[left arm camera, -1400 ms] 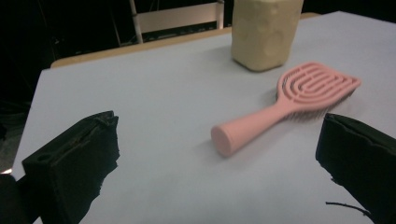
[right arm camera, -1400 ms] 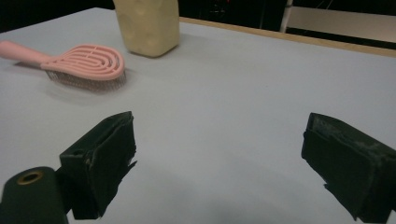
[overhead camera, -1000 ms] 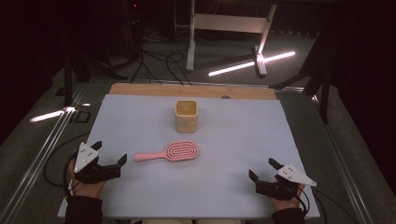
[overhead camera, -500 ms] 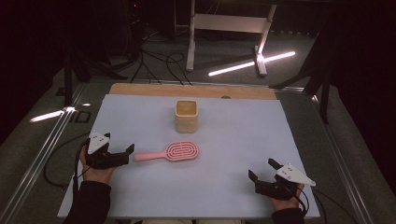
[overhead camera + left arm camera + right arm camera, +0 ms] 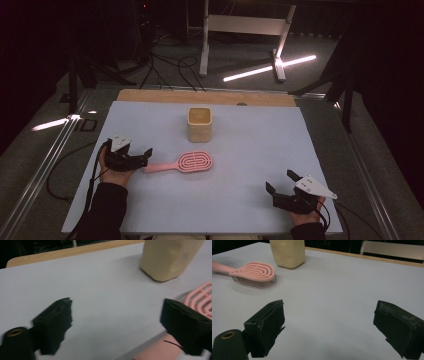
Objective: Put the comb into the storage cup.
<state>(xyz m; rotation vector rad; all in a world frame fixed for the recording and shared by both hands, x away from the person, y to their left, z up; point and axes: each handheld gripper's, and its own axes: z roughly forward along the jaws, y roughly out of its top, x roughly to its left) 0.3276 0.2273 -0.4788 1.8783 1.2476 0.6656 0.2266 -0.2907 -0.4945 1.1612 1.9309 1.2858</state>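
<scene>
Left gripper (image 5: 145, 156) is sitting at the handle end of the pink hairbrush (image 5: 185, 163), fingers just been closing but spread, not pinching yet. Hairbrush is lying mid-counter (image 5: 250, 145) before the beige cup (image 5: 200, 124). Right gripper (image 5: 281, 186) is resting near right, fingers spread.

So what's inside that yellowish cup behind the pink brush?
Nothing visible. From the high view the cup stands upright and open, showing only bare inner wall near its rim. Its floor is hidden by its own walls, so something small could lie there. The brush lies outside.
</scene>
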